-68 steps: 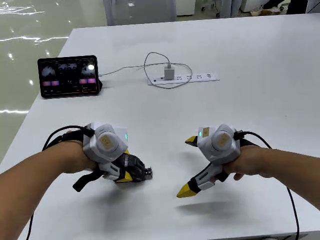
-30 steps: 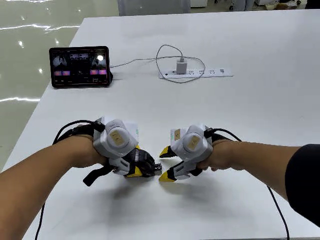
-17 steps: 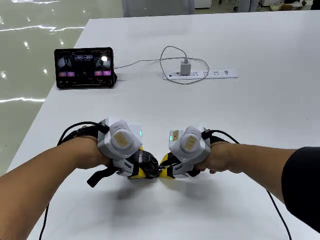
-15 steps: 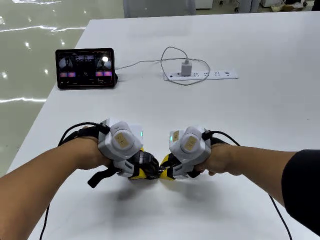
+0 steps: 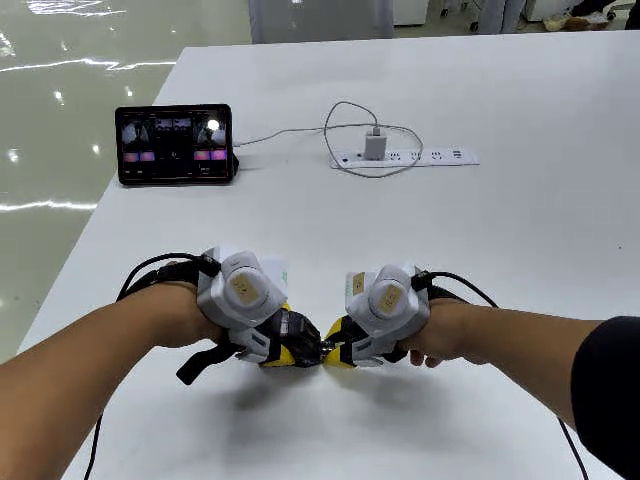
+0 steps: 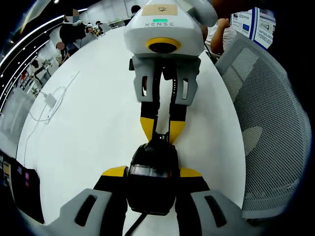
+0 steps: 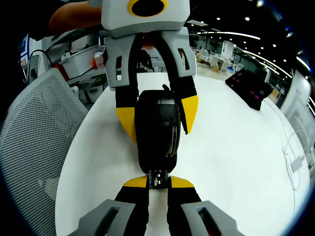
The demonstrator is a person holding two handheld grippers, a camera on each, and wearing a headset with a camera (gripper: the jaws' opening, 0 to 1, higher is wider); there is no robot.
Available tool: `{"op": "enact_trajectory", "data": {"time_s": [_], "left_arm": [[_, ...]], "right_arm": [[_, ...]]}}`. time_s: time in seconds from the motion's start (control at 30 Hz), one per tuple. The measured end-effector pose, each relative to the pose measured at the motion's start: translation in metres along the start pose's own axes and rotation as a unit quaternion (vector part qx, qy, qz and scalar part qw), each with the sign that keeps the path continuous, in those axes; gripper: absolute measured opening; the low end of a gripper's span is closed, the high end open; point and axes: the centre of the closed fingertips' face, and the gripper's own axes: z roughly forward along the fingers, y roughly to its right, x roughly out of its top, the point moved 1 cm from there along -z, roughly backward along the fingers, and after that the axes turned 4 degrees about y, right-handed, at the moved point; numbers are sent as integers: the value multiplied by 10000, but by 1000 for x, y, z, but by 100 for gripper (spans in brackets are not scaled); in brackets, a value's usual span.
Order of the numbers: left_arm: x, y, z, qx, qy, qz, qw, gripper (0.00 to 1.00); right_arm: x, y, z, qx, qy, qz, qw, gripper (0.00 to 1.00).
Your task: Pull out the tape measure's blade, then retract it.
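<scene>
A white table (image 5: 520, 230) stretched well beyond the left gripper (image 5: 288, 352) and the right gripper (image 5: 335, 354). Off its edge, out past the left gripper's side, lay a glossy pale floor (image 5: 60, 110) streaked with reflected light. At the table's far end, well ahead of both, stood a grey chair back (image 5: 318, 18). In the right gripper view a grey mesh chair (image 7: 34, 147) stood by the table edge, and strip lights (image 7: 246, 34) crossed a dark ceiling.

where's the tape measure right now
In the head view the tape measure is by the near edge of the white table, clamped in the left hand-held gripper, with the right hand-held gripper pinching its front tip.
</scene>
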Motion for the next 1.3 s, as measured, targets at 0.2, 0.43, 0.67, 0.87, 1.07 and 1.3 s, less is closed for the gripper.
{"op": "enact_trajectory", "data": {"time_s": [0.2,0.43,0.67,0.87,1.07,1.3], "left_arm": [[0,0,0,-16,24,-16,10000,32],[1,1,1,-34,40,-16,10000,32],[0,1,1,-5,47,-33,10000,32],[1,1,1,-3,54,-58,10000,32],[1,2,1,14,49,-74,10000,32],[0,2,1,25,49,-83,10000,32]], "right_arm": [[0,0,-1,-10,-9,50,10000,9],[-2,-1,-2,33,-44,115,9999,10],[-5,-1,-6,39,-72,159,9998,10],[-8,0,-8,15,-100,180,9998,10],[-10,0,-10,3,-118,202,9997,10],[-14,0,-14,8,-154,221,9996,10]]}}
